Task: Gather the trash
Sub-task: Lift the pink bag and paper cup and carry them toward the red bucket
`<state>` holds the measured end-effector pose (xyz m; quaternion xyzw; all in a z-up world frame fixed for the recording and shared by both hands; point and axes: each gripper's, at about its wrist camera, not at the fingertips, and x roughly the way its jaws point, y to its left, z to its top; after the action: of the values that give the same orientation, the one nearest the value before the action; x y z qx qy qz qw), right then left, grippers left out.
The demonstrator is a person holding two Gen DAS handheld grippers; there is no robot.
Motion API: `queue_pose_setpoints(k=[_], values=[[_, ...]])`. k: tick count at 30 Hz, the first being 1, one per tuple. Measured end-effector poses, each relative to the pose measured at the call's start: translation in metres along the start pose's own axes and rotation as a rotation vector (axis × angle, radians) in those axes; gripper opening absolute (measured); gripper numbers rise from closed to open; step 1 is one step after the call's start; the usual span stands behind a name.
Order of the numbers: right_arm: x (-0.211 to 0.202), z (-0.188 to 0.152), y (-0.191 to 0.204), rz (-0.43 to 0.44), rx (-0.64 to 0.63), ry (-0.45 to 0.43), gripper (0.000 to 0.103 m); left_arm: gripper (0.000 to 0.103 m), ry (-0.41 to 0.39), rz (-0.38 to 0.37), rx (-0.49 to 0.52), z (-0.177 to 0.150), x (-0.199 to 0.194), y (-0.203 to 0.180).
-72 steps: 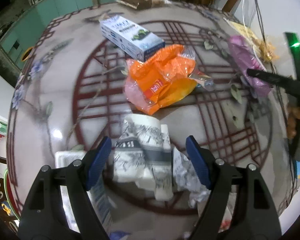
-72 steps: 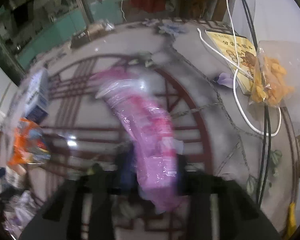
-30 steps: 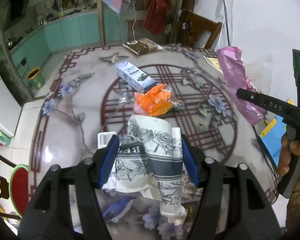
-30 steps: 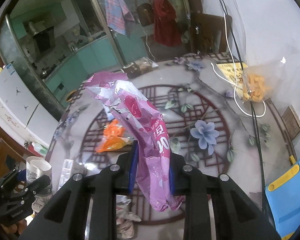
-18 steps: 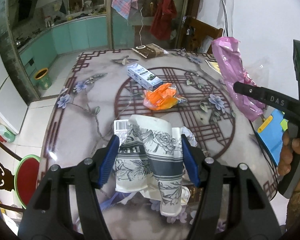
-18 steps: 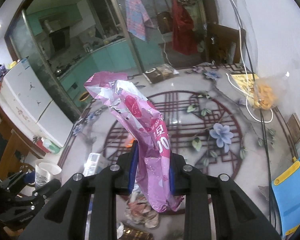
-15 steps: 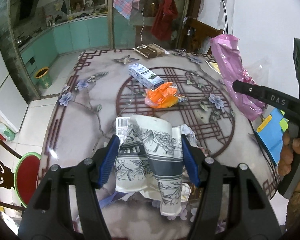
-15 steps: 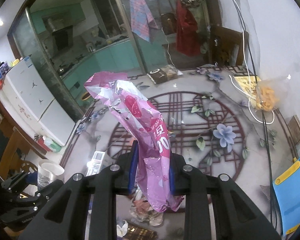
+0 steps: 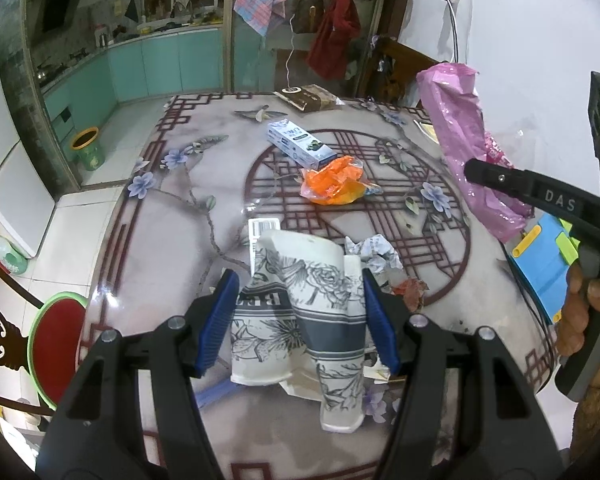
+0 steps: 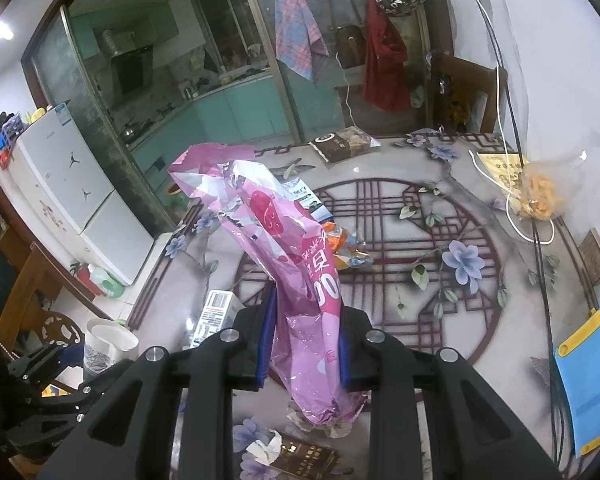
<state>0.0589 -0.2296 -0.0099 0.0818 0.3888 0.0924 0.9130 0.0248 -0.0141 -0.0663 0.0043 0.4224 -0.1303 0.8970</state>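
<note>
- Carrying two pieces at once: the left gripper (image 9: 296, 322) clamps a crushed floral paper cup (image 9: 300, 312) above the table's near edge.
- The right gripper (image 10: 302, 344) pinches a pink plastic bag (image 10: 284, 264) narrowly, held clear of the table (image 10: 500, 320).
- Keep both grips firm until a bin is reached; none is clearly in view.
- An orange wrapper (image 9: 334, 182) and a blue-white carton (image 9: 300, 144) lie toward the far edge, uncollected.

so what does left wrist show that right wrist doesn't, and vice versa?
Left wrist only: the crumpled paper on the table, a red stool, and the hand holding the right gripper. Right wrist only: the bag of orange snacks, the white cable, the fridge. Both: the pink bag, the patterned paper cup in the left gripper, orange wrapper, blue-white box.
</note>
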Motion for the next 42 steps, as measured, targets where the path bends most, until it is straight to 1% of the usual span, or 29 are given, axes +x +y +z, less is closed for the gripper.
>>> queue_pose_setpoints(k=[6,11,23,27,42], values=[[0.001,0.001,0.021,0.002,-0.013,-0.010,0.024,0.059,-0.010,-0.005,0.000,-0.002,-0.007,0.018],[0.007,-0.001,0.042,0.004,-0.022,0.002,0.024,0.059,-0.007,-0.009,-0.001,-0.004,-0.010,0.036],[0.024,-0.003,0.095,-0.020,-0.038,0.018,0.024,0.059,0.018,-0.019,-0.023,-0.004,-0.006,0.100],[0.030,-0.003,0.111,-0.023,-0.046,0.025,0.024,0.059,0.027,-0.023,-0.024,-0.005,-0.004,0.113],[0.048,0.001,0.151,-0.026,-0.073,0.034,0.024,0.059,0.035,-0.023,-0.048,-0.002,0.000,0.161]])
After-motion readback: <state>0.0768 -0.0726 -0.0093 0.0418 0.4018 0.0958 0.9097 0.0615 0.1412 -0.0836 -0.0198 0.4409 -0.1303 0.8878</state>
